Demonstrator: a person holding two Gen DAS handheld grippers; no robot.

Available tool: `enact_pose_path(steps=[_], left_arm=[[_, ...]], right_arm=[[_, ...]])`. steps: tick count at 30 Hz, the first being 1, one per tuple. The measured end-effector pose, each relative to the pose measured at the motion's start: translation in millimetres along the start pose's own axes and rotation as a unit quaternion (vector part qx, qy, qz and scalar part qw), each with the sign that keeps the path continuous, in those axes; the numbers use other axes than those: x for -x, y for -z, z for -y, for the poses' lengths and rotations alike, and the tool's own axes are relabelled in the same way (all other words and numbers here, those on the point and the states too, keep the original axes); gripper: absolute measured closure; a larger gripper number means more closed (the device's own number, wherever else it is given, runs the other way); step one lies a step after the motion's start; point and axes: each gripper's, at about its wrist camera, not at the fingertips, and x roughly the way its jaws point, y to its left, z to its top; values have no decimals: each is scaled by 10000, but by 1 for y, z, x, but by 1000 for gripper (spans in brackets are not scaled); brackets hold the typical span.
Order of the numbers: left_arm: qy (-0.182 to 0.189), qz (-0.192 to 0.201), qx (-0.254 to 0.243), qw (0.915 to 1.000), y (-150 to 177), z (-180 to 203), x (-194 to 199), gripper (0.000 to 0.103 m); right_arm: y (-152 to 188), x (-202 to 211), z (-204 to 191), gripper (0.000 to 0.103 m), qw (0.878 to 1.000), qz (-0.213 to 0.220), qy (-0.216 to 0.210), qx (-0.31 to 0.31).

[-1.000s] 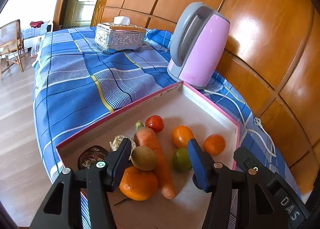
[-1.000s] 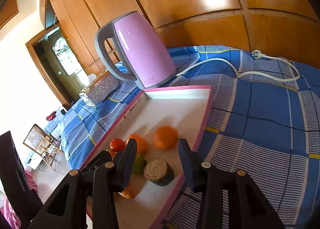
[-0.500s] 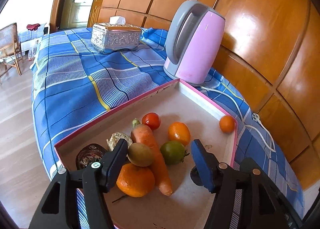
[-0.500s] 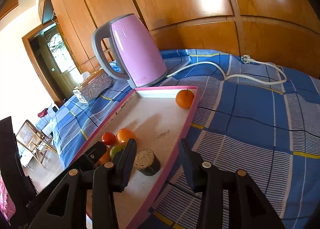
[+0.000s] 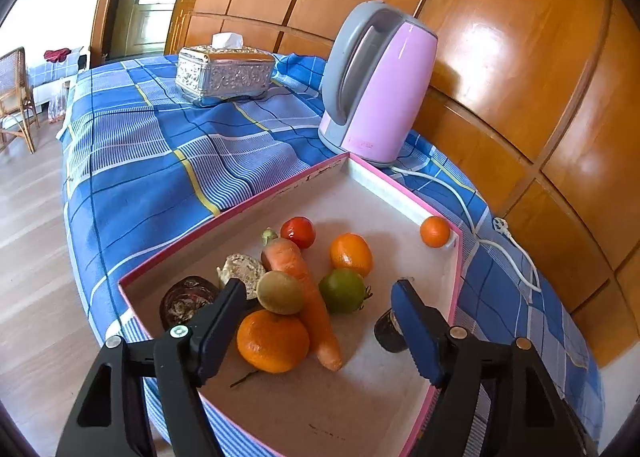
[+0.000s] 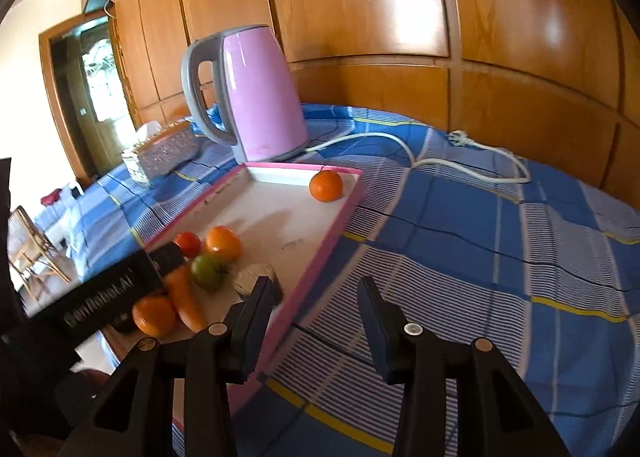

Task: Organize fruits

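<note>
One small orange [image 5: 435, 232] sits alone in tray's [image 5: 404, 193] far right corner, apart from fruit pile [image 5: 304, 289] at frame centre. Left gripper [image 5: 320, 321] hovers low over pile, jaws spread, empty. Right gripper [image 6: 316, 317] at lower centre, straddling pink tray edge, jaws released. Pink kettle [image 5: 376, 85] behind tray.

Pink-rimmed tray [image 5: 256, 199], pale inside; blue checked cloth [image 5: 132, 173] with yellow lines. Pink-and-grey kettle [image 5: 380, 85]. Orange mandarin [image 5: 435, 231] at far corner; green, possibly unripe, tomato [image 5: 342, 291].
</note>
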Motion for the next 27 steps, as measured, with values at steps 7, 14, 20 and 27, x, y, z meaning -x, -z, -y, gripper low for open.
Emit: enact_pose_path(steps=[7,14,20,27], left_arm=[[63,45,-532,9986,7,-2,20,20],[-47,361,-1078,9935,16,-8,42,11],[-89,507,-1143,9921,18,-10,46,8],[-79,555,-1248,9906,20,-6,47,5]], right_arm=[[13,5,-10,59,9986,-83,325,415],[22,14,-15,59,9982,-124,377,440],[27,20,-17,59,9982,-90,424,419],[28,20,-17,59,9976,-48,545,416]])
